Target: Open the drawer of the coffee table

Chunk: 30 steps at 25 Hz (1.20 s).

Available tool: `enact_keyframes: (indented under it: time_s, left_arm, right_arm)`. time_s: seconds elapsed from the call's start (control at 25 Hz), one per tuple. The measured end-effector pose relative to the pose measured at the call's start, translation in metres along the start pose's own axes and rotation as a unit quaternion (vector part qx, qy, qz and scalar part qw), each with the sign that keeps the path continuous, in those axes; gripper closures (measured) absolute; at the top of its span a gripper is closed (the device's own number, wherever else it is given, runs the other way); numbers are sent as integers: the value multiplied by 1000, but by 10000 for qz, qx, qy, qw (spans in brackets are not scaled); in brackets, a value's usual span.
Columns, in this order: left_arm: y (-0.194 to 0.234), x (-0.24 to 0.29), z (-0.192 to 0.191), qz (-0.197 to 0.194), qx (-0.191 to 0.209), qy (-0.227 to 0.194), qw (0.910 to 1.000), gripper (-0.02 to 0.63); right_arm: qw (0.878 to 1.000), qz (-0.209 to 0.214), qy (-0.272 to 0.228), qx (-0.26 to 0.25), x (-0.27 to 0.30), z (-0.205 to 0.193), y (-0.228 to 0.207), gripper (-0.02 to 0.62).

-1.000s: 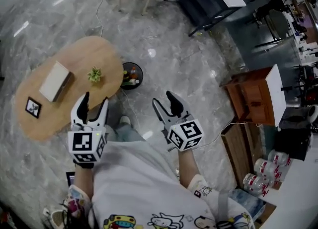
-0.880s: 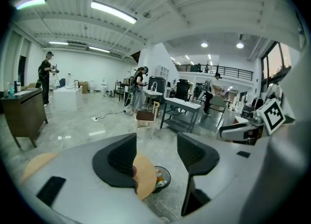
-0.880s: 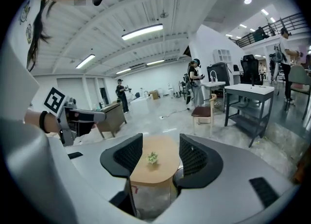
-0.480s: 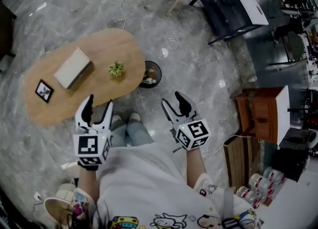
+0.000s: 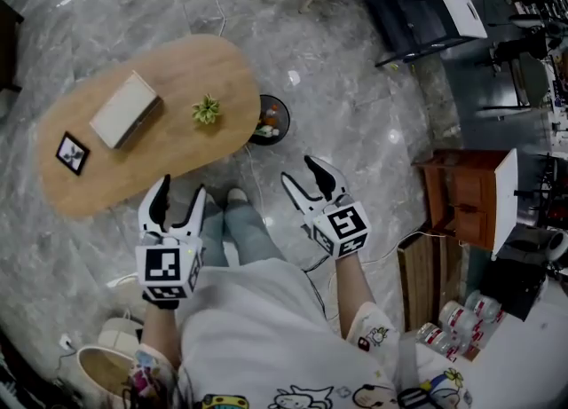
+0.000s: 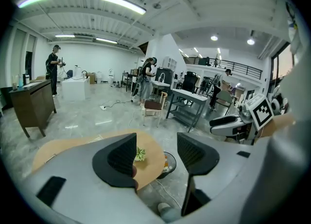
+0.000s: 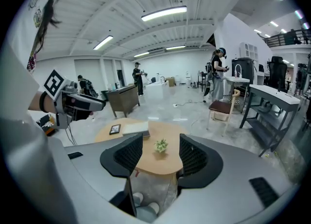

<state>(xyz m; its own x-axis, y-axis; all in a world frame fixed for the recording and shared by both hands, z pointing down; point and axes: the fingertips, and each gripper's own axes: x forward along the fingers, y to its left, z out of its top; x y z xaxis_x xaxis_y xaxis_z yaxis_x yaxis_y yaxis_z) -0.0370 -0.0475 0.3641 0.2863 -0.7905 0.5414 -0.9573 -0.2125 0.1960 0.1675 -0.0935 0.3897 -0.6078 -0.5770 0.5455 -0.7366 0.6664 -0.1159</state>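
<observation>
A person in a white printed shirt (image 5: 257, 336) stands on a grey marble floor, seen from above, holding a gripper in each hand at waist height. The left gripper (image 5: 180, 190) has its jaws spread apart with nothing between them. The right gripper (image 5: 300, 170) is likewise open and empty. Both point forward toward the table, well apart from it. Light shoes (image 5: 235, 196) show between the two grippers.

Just ahead of the feet is the oval wooden coffee table (image 5: 169, 145); its drawer cannot be made out. On the tabletop stand a small green plant (image 5: 206, 109), a pale flat box (image 5: 126, 110) and a dark picture frame (image 5: 72, 153), each apart from the others. A round black dish (image 5: 269, 120) sits on the floor beside the table's right end. Farther right stands a brown wooden cabinet (image 5: 461, 199).
</observation>
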Motion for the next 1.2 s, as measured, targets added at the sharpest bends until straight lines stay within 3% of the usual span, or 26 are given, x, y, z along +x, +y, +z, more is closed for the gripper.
enact_keyframes:
  time_s: [0.2, 0.52, 1.2]
  left_arm:
    - [-10, 21, -19, -114, 39, 183, 9998, 368]
    - [-20, 63, -65, -375, -88, 540, 9978, 368]
    - [-26, 147, -211, -449, -180, 1372, 9894, 368]
  right_arm:
    - [9993, 242, 231, -173, 17, -20, -4, 393]
    - [9970, 601, 495, -48, 66, -69, -8, 393]
    - [9855, 1202, 1075, -525, 163, -210, -25, 393]
